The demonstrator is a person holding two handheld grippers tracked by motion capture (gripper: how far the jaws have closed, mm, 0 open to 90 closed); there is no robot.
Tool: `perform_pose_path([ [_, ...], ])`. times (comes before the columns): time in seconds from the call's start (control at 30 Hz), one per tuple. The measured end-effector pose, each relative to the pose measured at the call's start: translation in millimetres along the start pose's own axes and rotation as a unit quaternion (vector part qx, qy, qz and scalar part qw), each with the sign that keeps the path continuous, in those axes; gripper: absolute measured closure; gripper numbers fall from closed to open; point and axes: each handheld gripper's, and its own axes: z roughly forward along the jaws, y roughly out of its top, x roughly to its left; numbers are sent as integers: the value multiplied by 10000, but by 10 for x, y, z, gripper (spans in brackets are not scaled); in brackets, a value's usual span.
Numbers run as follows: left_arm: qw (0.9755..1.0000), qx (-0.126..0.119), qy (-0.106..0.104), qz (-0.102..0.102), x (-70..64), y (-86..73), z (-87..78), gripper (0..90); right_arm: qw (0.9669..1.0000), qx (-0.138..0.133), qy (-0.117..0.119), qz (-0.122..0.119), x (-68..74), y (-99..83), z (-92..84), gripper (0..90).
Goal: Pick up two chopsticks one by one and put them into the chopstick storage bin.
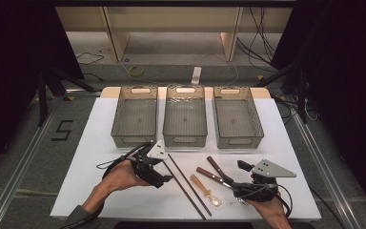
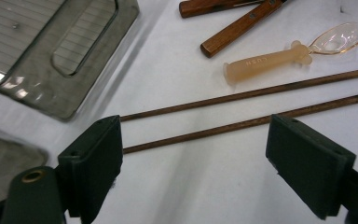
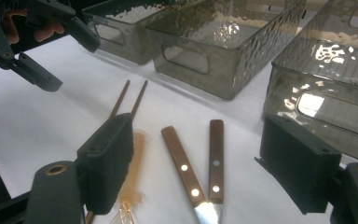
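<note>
1. Holding my left gripper [image 1: 167, 178] low over the white table top [image 1: 95, 143], I keep its jaws spread wide with nothing between the pads.
2. Its jaws point at the two thin dark-brown wooden chopsticks [image 2: 242, 109], which lie side by side on the table just past the pads, untouched.
3. Beyond the chopsticks lies a pale orange plastic spoon with a clear bowl [image 2: 279, 56], and further off two knives with brown wooden handles [image 2: 235, 28].
4. My right gripper [image 1: 240, 166] also stands wide open, empty, near the knife blades; in its own view the two wooden handles [image 3: 200, 158] lie between its jaws, on the table.
5. Three smoky grey see-through plastic bins [image 1: 184, 121] stand in a row at the far side.
</note>
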Motion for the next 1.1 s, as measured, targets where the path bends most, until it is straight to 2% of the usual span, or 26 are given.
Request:
perform_pose_path([
  [0.13, 9987, 379, -151, 315, -34, 55, 145, 181, 10000, 92, -22, -18, -3, -5, 17, 267],
  [0.3, 9962, 595, -308, 562, -87, 114, 259, 192, 9999, 141, -18, 4, -12, -7, 23, 268],
  [0.43, 9917, 909, -440, 794, -109, 140, 365, 231, 9999, 151, 29, -19, -6, -9, 30, 268],
  [0.47, 9892, 1014, -494, 934, -117, 159, 398, 237, 9999, 148, 36, -22, -3, -9, 31, 268],
  [0.5, 9892, 1014, -494, 934, -117, 159, 398, 240, 9999, 146, 48, -22, 1, -9, 33, 268],
  [0.6, 9868, 1101, -539, 1056, -126, 196, 465, 251, 9998, 177, 62, -37, 5, -11, 38, 267],
  [0.63, 9857, 1156, -556, 1094, -119, 207, 489, 252, 9998, 180, 58, -42, 5, -12, 37, 268],
  [0.67, 9830, 1298, -534, 1180, -100, 218, 535, 258, 9998, 185, 54, -46, 3, -12, 36, 267],
  [0.73, 9823, 1341, -533, 1194, -91, 220, 556, 271, 9998, 193, 58, -47, -3, -14, 40, 268],
  [0.8, 9800, 1425, -551, 1273, -86, 228, 579, 283, 9997, 216, 72, -36, -8, -16, 44, 267],
  [0.97, 9782, 1468, -666, 1306, -71, 293, 604, 315, 9997, 244, 84, -34, -10, -19, 49, 267],
  [1.03, 9752, 1617, -706, 1335, -64, 305, 653, 347, 9997, 233, 91, -46, -8, -18, 48, 267],
  [1.07, 9752, 1617, -706, 1335, -64, 305, 653, 355, 9997, 233, 91, -46, -8, -18, 48, 267],
  [1.1, 9729, 1696, -780, 1368, -71, 298, 680, 364, 9997, 230, 92, -48, -9, -18, 43, 267],
])
